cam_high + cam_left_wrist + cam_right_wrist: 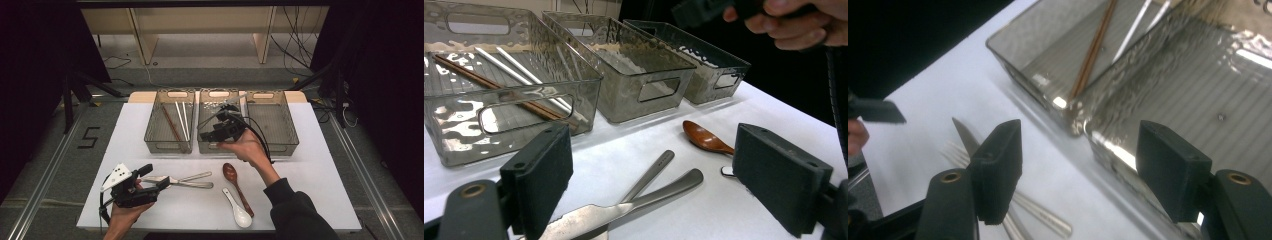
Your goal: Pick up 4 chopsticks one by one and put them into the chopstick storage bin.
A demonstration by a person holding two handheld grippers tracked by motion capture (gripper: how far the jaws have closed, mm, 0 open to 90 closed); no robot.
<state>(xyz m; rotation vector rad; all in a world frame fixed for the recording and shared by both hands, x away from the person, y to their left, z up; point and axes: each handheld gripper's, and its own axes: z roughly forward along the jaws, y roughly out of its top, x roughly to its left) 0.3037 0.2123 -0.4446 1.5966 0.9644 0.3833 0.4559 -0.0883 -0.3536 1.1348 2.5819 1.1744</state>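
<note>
My left gripper (155,176) is open low over the white table mat. A metal knife (589,217) lies with its blade between the jaws, and neither jaw closes on it. A metal fork (651,172) lies crossed under the knife. My right gripper (207,131) is open and holds nothing, hanging over the front of the middle clear bin (218,146). In the right gripper view, its jaws frame that bin's near corner (1083,125). The knife's tip (964,134) shows beyond them.
Three clear bins stand in a row at the back. The left bin (152,142) holds brown chopsticks (172,125) and white chopsticks (183,120). The right bin (292,135) looks empty. A brown wooden spoon (231,173) and a white ceramic spoon (239,210) lie near the front.
</note>
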